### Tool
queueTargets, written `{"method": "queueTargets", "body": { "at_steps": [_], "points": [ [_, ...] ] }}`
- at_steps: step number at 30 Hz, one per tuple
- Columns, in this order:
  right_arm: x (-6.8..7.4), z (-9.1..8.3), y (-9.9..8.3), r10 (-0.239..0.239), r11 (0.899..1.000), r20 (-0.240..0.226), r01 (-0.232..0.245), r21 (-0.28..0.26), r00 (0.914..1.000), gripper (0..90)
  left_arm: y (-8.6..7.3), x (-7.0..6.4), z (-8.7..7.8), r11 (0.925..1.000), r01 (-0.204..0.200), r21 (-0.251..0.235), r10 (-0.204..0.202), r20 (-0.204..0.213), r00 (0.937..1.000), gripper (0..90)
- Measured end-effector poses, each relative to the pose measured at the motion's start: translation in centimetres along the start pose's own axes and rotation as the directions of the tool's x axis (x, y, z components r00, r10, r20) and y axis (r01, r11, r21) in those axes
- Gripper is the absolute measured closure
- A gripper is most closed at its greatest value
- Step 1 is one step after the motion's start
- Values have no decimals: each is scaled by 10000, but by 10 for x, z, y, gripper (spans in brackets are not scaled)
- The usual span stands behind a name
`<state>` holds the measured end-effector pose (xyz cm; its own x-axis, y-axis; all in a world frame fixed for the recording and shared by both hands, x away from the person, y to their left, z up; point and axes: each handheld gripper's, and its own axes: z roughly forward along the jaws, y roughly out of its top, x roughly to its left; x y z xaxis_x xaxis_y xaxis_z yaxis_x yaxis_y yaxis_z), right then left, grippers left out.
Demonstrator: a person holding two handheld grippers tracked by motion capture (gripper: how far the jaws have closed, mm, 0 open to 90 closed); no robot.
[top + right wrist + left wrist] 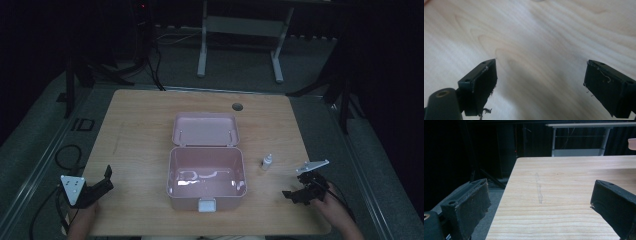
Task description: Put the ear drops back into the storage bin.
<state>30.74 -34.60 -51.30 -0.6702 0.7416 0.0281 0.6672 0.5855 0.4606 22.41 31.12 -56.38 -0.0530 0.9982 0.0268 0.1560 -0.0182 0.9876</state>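
1. We see a wooden surface [140, 130] with rounded corners, dark floor on every side and a small round hole [237, 106] near its far edge.
2. A pink plastic box [206, 177] sits at the middle near the front edge, its hinged lid [205, 129] folded back flat behind it; the inside looks empty.
3. The left hand-held gripper [102, 181] hovers at the front left corner, jaws spread wide with bare wood between them, holding nothing.
4. The right hand-held gripper [296, 193] sits near the front right edge, also wide apart and empty.
5. A small white dropper bottle [267, 161] stands upright between box and right hand-held gripper, apart from both; we cannot read any label.
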Motion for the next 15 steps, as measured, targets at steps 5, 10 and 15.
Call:
{"method": "queueTargets", "body": {
  "at_steps": [5,10,15],
  "points": [
    [3,-1,8,-439,9911,-33,440,1260,9990,109,0,0,0,10000,-4,-38,4,50,10000,24],
    [9,-3,17,-1091,9652,248,999,2417,9937,110,0,0,-1,10000,-3,-48,3,77,10000,24],
    [16,-4,27,-1355,9128,-126,1298,3871,9907,110,0,1,-1,10000,30,-45,-30,86,10000,24]
  ]
}}
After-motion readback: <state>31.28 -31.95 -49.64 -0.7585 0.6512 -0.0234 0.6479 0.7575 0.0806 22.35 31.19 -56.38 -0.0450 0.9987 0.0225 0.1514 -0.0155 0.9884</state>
